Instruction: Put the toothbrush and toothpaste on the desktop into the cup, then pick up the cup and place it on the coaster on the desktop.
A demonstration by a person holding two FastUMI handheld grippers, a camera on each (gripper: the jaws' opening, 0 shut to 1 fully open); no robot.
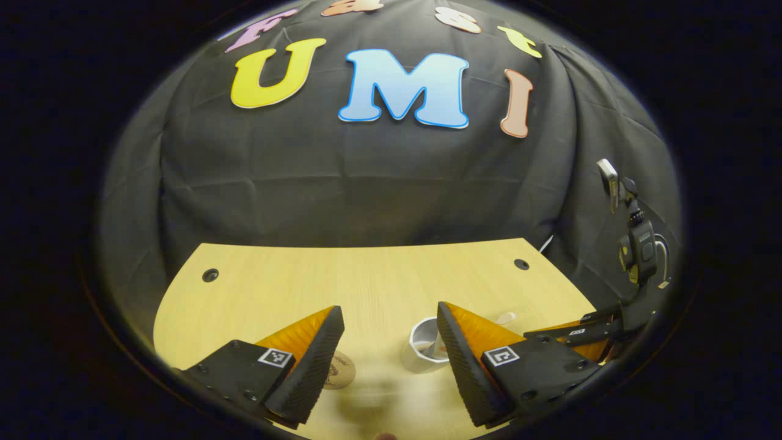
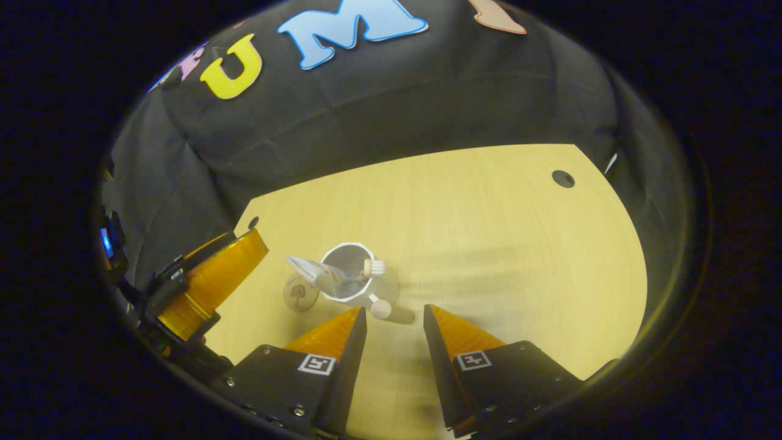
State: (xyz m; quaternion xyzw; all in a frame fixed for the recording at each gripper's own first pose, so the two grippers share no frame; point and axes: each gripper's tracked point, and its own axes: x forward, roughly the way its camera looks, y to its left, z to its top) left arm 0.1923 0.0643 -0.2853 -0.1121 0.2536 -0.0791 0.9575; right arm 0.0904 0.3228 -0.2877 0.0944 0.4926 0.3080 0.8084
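A white cup stands on the wooden desktop with the toothpaste tube and the toothbrush leaning inside it, the bristled head at the rim. A round wooden coaster lies just to its left. My right gripper hangs open close in front of the cup, nothing between its fingers. In the left gripper view the cup sits partly behind one finger, the coaster beside the other. My left gripper is open and holds nothing.
A small pale rounded piece sits against the cup's near wall. The left gripper shows at the left edge of the right gripper view, the right gripper at the right of the left gripper view. A device on a mount stands beyond the desk's right edge.
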